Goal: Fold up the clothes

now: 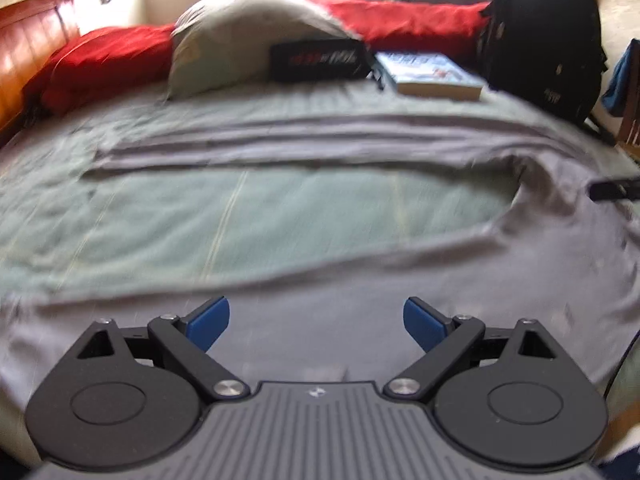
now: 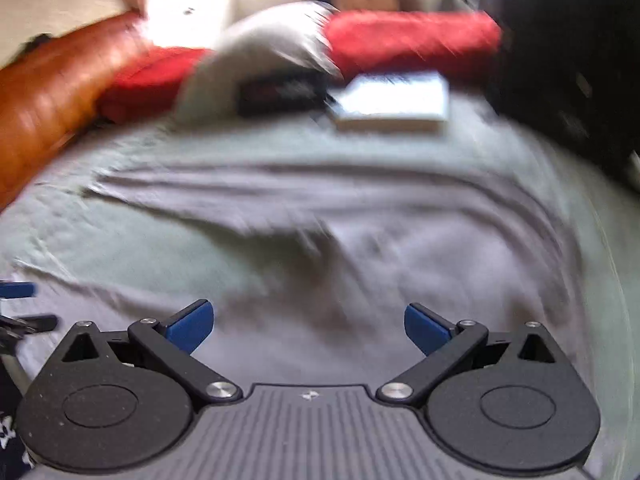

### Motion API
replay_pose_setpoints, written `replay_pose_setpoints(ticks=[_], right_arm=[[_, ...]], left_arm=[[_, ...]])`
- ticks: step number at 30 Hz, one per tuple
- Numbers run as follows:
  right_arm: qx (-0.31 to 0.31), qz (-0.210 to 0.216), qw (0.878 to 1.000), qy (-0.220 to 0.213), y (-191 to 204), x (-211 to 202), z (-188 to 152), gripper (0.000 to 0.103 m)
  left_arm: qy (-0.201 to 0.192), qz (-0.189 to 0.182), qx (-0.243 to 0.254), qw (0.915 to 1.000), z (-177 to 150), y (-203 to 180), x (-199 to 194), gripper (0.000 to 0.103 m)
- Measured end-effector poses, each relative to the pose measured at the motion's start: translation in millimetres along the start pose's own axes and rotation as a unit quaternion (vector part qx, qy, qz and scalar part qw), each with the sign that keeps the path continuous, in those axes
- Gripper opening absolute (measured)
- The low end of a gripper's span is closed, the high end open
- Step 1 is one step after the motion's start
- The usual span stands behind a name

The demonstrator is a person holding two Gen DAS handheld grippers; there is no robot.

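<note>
Bedroom; bed (image 1: 280, 208) with pale green sheet, pillow (image 1: 240, 36) and book (image 1: 432, 74) at the far end. Both hand-held grippers, left (image 1: 316, 322) and right (image 2: 308, 326), gape wide and empty above the grey garment (image 2: 360, 280), which lies rumpled below them and stretches ahead. Risk: a pinch into bunched cloth could catch several layers and skew the fold.

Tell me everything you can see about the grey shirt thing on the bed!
The grey garment is soft, thin cloth, plain with no print visible. It lies spread over the pale green bedsheet, wrinkled, not neatly folded. In the left wrist view one long strip runs across the bed farther back, another part sweeps round the right side and under the camera, leaving bare sheet between. Blur hides its exact shape. Both sets of tongs, left and right, hang open above it, gripping nothing.
</note>
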State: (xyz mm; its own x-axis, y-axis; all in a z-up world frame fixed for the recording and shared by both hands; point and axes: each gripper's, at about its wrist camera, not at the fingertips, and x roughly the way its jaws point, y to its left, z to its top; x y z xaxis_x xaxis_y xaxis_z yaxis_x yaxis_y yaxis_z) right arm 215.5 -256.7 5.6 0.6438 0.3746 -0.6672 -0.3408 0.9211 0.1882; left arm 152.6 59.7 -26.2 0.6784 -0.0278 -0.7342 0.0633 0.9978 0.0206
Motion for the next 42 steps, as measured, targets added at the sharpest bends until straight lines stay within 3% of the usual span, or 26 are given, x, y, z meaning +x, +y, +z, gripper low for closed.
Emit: replay_pose_setpoints(ticks=[3,6,12,17,20,23,26,28,32,34,39,42], right_arm=[[-0.043,0.03,0.999,-0.012,16,21,27,0.103],[-0.055,0.052,0.997,0.01,22,55,39,0.103],[0.002,0.084,0.992,0.096,4,109,22,0.103],[0.02,0.133,0.984,0.116,1,86,28,0.103],[-0.01,0.119,0.989,0.082,7,77,45,0.103],[-0.019,0.116,0.989,0.087,10,94,55,0.103],[-0.009,0.125,0.981,0.149,11,122,48,0.103],[-0.018,0.132,0.978,0.162,13,125,39,0.103],[-0.032,0.151,0.975,0.159,12,117,59,0.103],[-0.039,0.14,0.98,0.135,11,119,77,0.103],[-0.052,0.098,0.988,0.105,-3,145,121,0.09],[-0.059,0.044,0.993,0.092,-11,160,136,0.09]], left_arm=[[0.003,-0.019,-0.01,0.9998,6,-6,19,0.094],[0.018,-0.018,-0.027,0.9993,-1,-8,33,0.094],[0.022,-0.018,-0.045,0.9986,-17,-5,38,0.094],[0.023,-0.019,-0.035,0.9989,-11,-7,34,0.094],[0.001,-0.029,-0.031,0.9991,2,-8,31,0.094],[-0.012,-0.041,-0.034,0.9985,12,-7,34,0.094],[0.001,-0.028,-0.035,0.999,9,-5,44,0.094],[0.024,-0.032,-0.048,0.998,-1,1,52,0.094],[0.019,-0.036,-0.046,0.9981,-6,3,50,0.094],[0.017,-0.035,-0.048,0.9981,1,3,48,0.094],[-0.002,-0.046,-0.02,0.9987,18,-1,40,0.094],[-0.003,-0.043,-0.003,0.9991,28,1,42,0.094]])
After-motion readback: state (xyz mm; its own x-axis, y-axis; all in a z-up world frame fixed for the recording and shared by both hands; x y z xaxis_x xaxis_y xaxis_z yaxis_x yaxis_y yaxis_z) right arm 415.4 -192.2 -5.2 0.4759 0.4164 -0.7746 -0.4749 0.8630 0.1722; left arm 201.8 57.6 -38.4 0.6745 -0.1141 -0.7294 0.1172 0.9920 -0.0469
